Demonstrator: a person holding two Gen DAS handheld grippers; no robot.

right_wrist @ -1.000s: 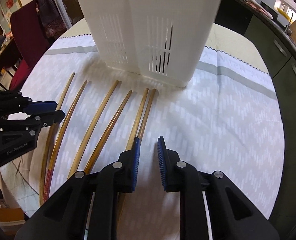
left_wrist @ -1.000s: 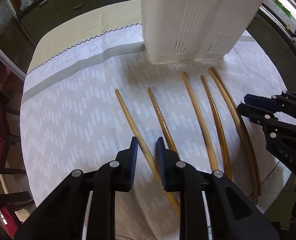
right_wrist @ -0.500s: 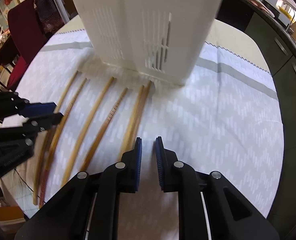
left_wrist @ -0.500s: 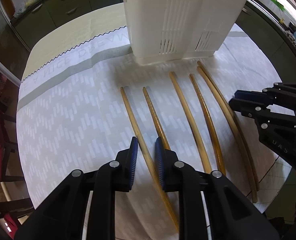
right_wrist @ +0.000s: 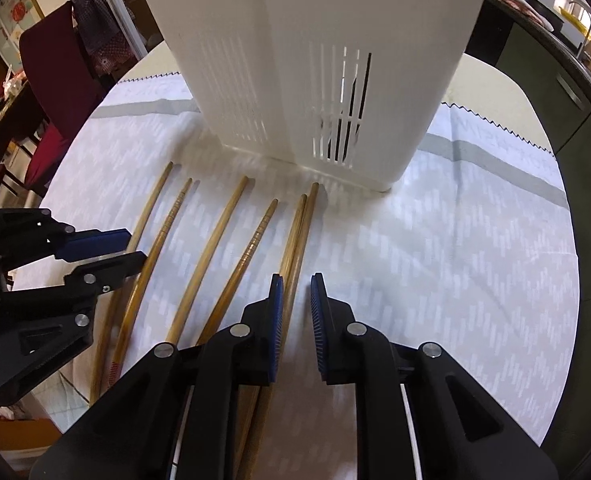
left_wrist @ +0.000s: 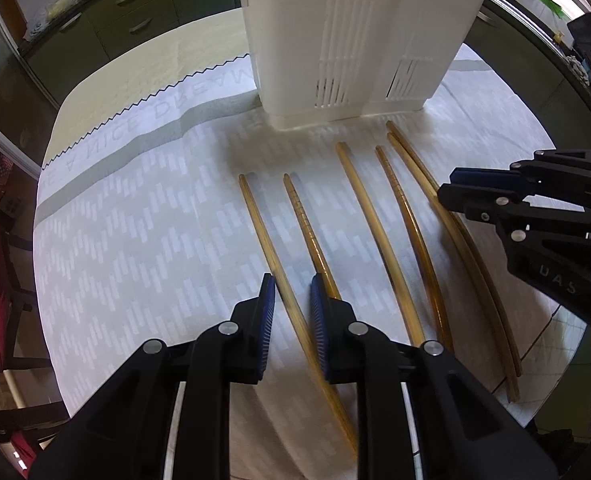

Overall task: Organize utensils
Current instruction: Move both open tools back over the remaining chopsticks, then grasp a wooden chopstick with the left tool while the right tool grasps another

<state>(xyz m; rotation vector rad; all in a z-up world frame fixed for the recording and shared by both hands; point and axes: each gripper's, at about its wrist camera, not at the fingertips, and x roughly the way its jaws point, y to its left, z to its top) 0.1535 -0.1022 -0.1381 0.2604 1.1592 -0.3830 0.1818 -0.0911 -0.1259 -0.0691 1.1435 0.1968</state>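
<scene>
We see six long, slim, golden-brown wooden chopsticks point(left_wrist: 375, 220) lying side by side on the round worktop point(left_wrist: 199, 60), which is covered by a white cloth with a pale block pattern and a grey band point(left_wrist: 135, 240). Their far tips point toward the tall white slotted plastic utensil holder point(left_wrist: 355, 32) that stands upright on the cloth beyond both sets of fingers.

Our left gripper point(left_wrist: 291, 320) hangs above the cloth with its blue-padded fingers point(left_wrist: 266, 312) drawn close, leaving only a narrow gap. The outermost chopstick point(left_wrist: 267, 236) runs through that gap as seen from above, yet the pads do not press on it (it lies flat on the cloth below them). The next chopstick point(left_wrist: 307, 232) passes just under the right finger.

Our right gripper point(right_wrist: 297, 312) is likewise narrowed, nothing clamped between its fingers point(right_wrist: 318, 320). The touching pair of chopsticks point(right_wrist: 301, 232) at that end of the row lies just under and beside its left finger, while bare cloth shows ahead of its right finger. From each camera the other gripper shows at the side, its tips over the opposite end of the row.

Dark green cabinets point(left_wrist: 127, 20) stand beyond the worktop.
</scene>
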